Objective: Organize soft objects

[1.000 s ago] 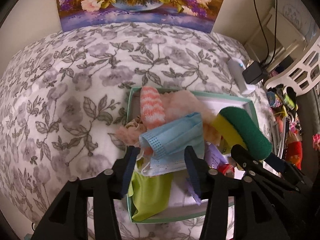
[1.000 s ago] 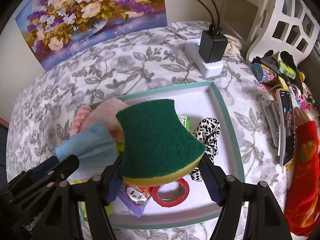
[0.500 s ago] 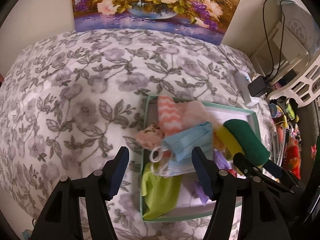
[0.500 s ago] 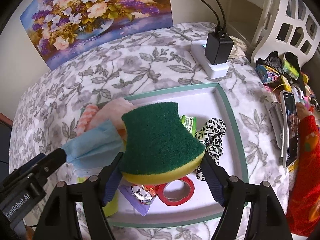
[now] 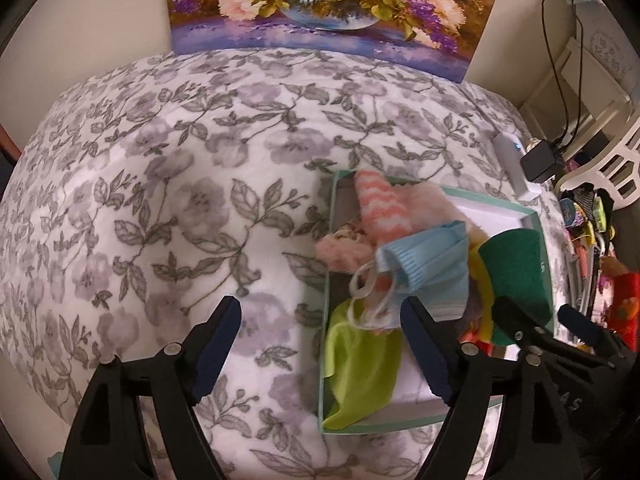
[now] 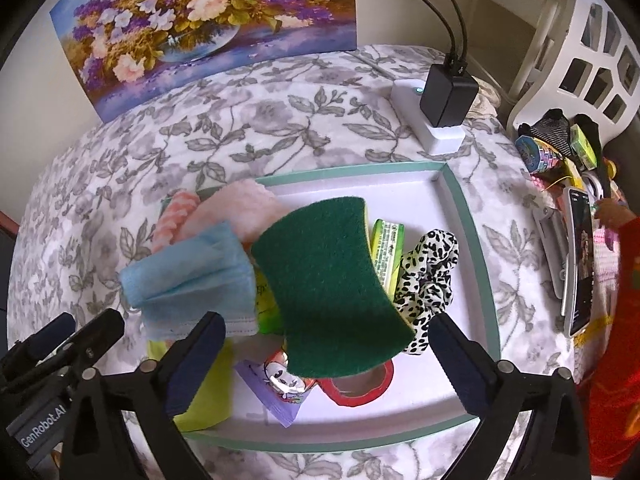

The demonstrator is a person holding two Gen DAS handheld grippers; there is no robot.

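**Both claws letting go over the tray**

I am looking down at the floral bedspread (image 5: 168, 200) carrying the green-rimmed tray (image 6: 472, 224) near its right edge. The green sponge (image 6: 328, 280) is lying tilted across the tray's middle, and the blue face mask (image 6: 192, 280) is resting toward its left edge; whether the sponge is fully settled I cannot tell. My right gripper (image 6: 324, 364) is opening, its pads clear of the sponge. My left gripper (image 5: 320, 348) is opening too, gripping nothing.
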